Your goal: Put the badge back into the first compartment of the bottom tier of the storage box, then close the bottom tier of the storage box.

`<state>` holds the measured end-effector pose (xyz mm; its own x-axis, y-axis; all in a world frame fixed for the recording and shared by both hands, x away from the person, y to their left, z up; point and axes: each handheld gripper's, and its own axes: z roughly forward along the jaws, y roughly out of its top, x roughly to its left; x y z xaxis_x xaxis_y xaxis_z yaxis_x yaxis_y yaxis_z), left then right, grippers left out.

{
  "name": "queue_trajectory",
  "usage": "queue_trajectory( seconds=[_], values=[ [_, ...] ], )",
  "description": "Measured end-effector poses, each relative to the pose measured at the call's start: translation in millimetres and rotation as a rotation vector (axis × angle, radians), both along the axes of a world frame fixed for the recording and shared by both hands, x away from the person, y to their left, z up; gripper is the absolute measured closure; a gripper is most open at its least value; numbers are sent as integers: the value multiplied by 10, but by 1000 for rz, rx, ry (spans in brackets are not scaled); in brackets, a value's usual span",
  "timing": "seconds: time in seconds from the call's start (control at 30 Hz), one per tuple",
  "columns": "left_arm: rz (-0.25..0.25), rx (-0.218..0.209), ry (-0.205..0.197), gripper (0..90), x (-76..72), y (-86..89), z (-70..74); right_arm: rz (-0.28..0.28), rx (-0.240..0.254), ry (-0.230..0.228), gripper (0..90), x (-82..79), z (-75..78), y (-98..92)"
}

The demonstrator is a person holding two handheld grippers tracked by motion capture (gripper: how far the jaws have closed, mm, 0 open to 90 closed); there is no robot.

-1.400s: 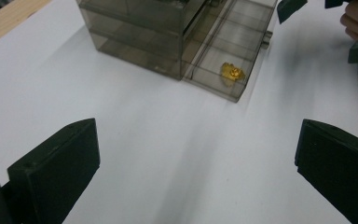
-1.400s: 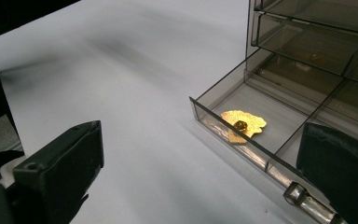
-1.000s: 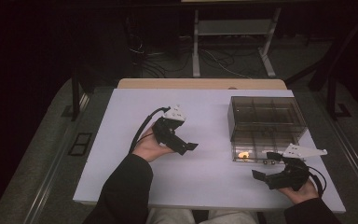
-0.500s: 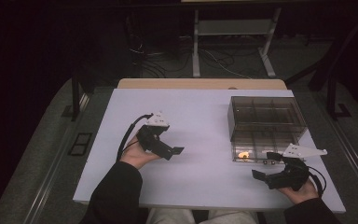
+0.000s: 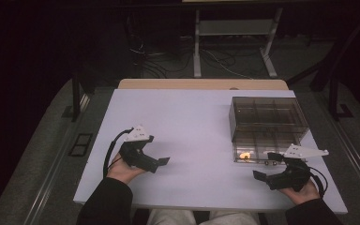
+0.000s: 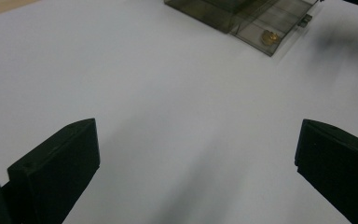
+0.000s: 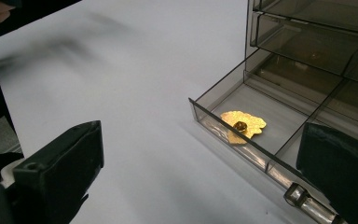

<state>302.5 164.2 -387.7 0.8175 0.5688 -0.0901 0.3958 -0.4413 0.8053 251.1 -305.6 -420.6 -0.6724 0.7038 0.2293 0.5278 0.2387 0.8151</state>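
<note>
1. Since the earlier frames, the left gripper (image 5: 158, 161) has drawn back toward the person's near-left side of the table (image 5: 187, 117); the right gripper (image 5: 268, 165) has stayed in front of the drawer unit.
2. Left gripper: jaws spread wide with nothing between them. In the left gripper view only bare table lies between the jaws, and the smoked-plastic drawer cabinet (image 6: 242, 18) sits well ahead of the tips, toward the right jaw. Judged reason: this hand is parked clear so that it does not block the other hand's work.
3. Right gripper: jaws spread wide, gripping nothing. In the right gripper view the pulled-out drawer (image 7: 261, 135) lies just ahead of the tips, nearer the right jaw, and its small front knob (image 7: 294, 193) sits just beside that jaw.
4. Task item: a gold leaf-shaped piece (image 7: 242, 126) with a dark centre lies flat on the floor of the open drawer's compartment, ahead of and between the right gripper's jaws, touching neither.
5. Judged reason for the drawer position: it stands pulled out so the compartment is reachable from above and from the front.
6. Judged step in hand: the right gripper faces the open drawer, placed either to reach the piece or to push the drawer shut by its front; which one cannot be told.
</note>
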Motion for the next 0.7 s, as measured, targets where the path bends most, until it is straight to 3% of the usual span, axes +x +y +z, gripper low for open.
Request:
queue_trajectory(
  seconds=[0.33, 0.57, 0.7],
  values=[
    [66, -77, 8, 0, -196, 214, -257, -2, -5, 4, 3, 1, -12, 2],
    [104, -148, -16, 0, -186, 307, -272, 0, -7, 9, 3, 1, -7, -1],
    [109, -160, -11, 0, -183, 314, -287, 3, -17, 13, 3, -5, 24, 6]
  ],
)
